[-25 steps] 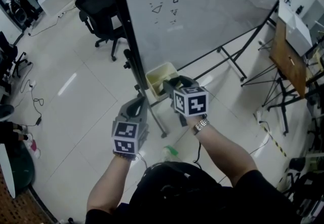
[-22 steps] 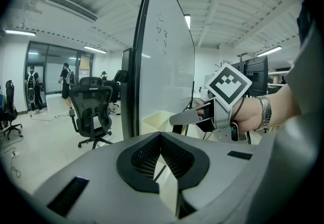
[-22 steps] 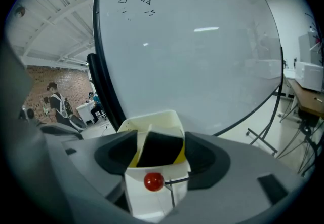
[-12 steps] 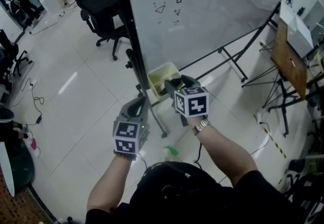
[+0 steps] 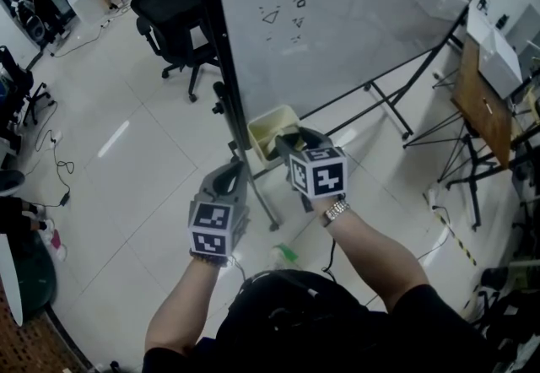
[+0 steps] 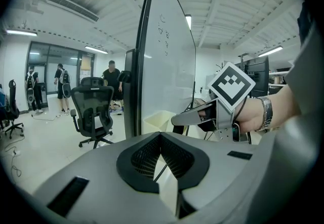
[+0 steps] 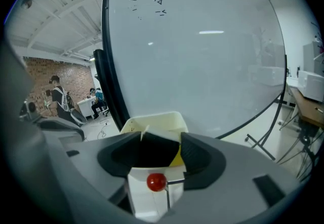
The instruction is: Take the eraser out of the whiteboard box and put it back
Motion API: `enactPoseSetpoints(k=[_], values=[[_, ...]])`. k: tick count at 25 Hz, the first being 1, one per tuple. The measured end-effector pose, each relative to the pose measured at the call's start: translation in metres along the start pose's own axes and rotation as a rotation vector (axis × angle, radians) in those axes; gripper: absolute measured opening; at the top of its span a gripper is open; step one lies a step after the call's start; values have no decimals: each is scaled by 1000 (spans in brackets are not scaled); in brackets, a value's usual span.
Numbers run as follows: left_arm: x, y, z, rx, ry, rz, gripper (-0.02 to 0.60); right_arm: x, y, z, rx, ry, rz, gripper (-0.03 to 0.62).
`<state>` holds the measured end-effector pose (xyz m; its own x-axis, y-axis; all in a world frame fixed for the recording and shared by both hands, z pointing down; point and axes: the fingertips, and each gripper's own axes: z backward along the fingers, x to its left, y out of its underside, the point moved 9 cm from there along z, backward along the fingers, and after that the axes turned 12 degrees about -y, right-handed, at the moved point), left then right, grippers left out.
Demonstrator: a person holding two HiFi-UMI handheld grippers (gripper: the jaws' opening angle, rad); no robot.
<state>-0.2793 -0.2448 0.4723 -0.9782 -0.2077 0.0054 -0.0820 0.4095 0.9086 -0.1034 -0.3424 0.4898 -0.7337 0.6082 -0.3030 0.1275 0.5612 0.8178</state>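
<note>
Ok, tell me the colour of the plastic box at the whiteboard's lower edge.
Pale cream. The open plastic box shows best in the right gripper view.

Bright, even indoor light fills all three views. Ceiling strip lights [image 6: 188, 21] show in the left gripper view. Light leaves pale streaks on the whiteboard [image 7: 211, 32] and a glare patch on the glossy floor [image 5: 114, 139]. Shadows are faint and soft. Both gripper views bulge like a fisheye, with black corners; the left gripper [image 6: 161, 134] and right gripper [image 7: 161, 138] look slightly soft near the lens. The head view bends at its edges
</note>
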Motion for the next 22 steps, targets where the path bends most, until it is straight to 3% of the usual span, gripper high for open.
enactPoseSetpoints(k=[22], values=[[-17,-16,18,-59,15,-12,0,13,-28,51,-139,12,55,270]])
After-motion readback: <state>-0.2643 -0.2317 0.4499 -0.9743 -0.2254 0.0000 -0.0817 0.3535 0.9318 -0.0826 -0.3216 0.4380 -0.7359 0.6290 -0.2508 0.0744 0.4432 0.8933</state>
